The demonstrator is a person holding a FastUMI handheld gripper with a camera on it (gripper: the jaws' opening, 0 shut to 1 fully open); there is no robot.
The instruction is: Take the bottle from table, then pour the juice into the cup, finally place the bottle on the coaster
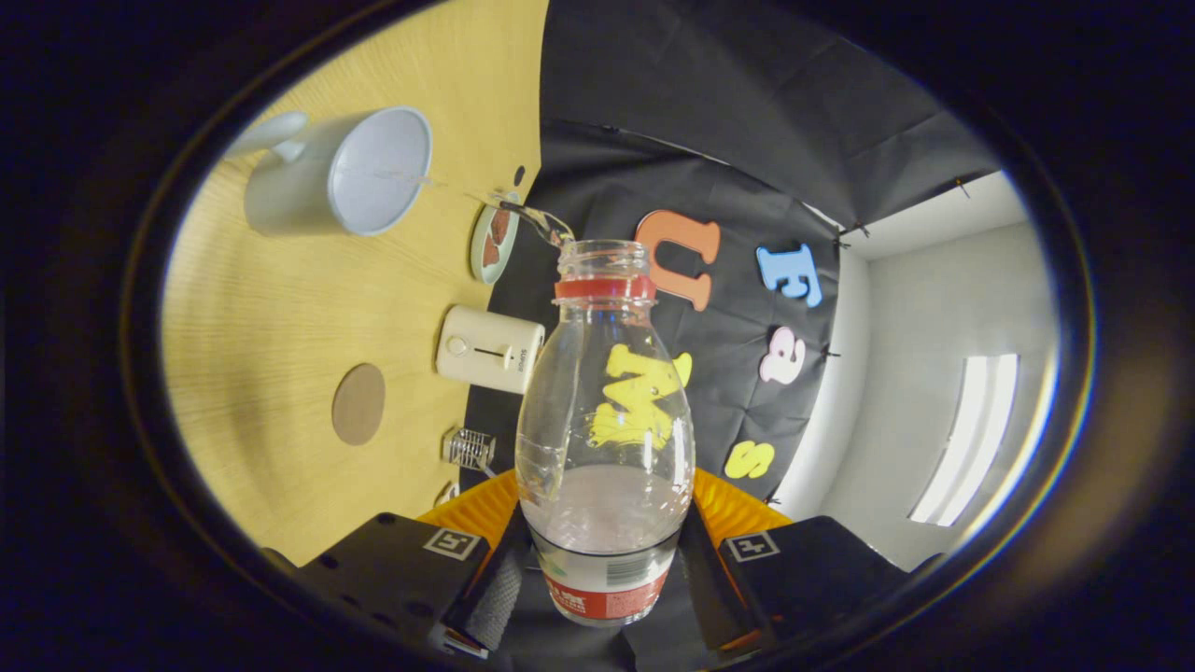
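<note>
My gripper (605, 560) is shut on a clear plastic bottle (605, 420) with a red neck ring and a red label, held between both fingers and tipped over sideways relative to the wooden table (271, 317). Its cap is off. A thin clear stream (467, 191) runs from the bottle's mouth across to the white cup (345, 173), which stands on the table with its handle on the far side. A round brown coaster (358, 403) lies flat on the table, beside the bottle's lower half and apart from the cup.
A small plate (493, 245) with reddish pieces sits near the table's back edge, by the bottle's mouth. A white toaster-like box (489, 348) and a small metal wire object (470, 447) stand along that same edge. Black cloth wall rises behind.
</note>
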